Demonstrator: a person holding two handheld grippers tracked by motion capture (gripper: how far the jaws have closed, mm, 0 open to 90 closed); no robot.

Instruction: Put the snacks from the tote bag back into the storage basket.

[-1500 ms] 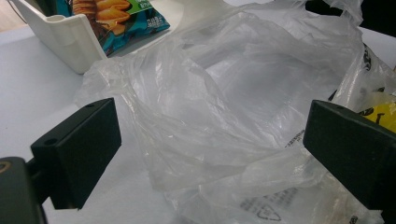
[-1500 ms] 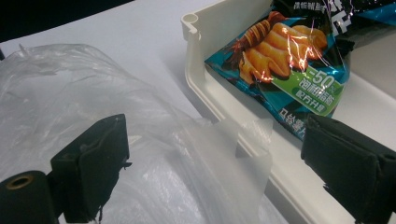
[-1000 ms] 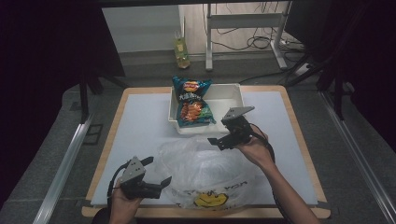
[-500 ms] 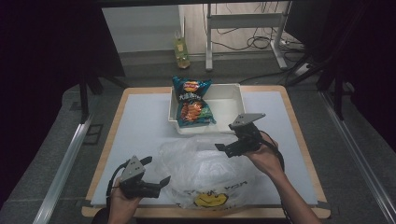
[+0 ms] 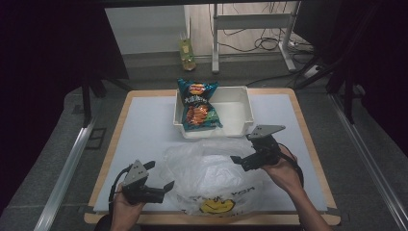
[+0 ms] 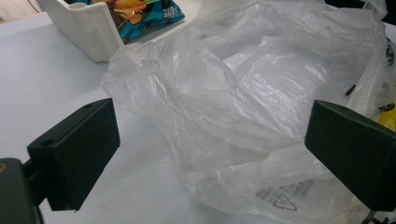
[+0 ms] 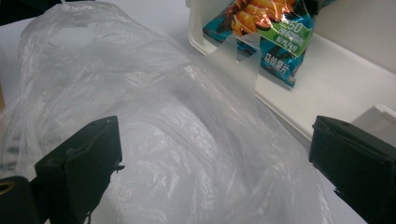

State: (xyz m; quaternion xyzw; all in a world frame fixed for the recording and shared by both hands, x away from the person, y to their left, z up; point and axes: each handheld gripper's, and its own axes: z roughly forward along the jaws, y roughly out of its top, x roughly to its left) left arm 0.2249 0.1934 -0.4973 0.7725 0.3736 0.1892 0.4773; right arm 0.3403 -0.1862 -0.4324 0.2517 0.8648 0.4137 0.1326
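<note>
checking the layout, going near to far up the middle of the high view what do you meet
plastic bag → white bin → chip bag leaning over the bin's far rim → yellow bottle on the floor beyond the table

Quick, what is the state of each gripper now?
Left gripper: open, holding nothing, jaws apart beside the plastic bag.
Right gripper: open, jaws have just been opening, nothing pinched, over the bag.

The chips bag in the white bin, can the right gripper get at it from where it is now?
Probably yes: the right gripper is open, and the chips bag lies uncovered in the bin beyond the plastic bag.
</note>
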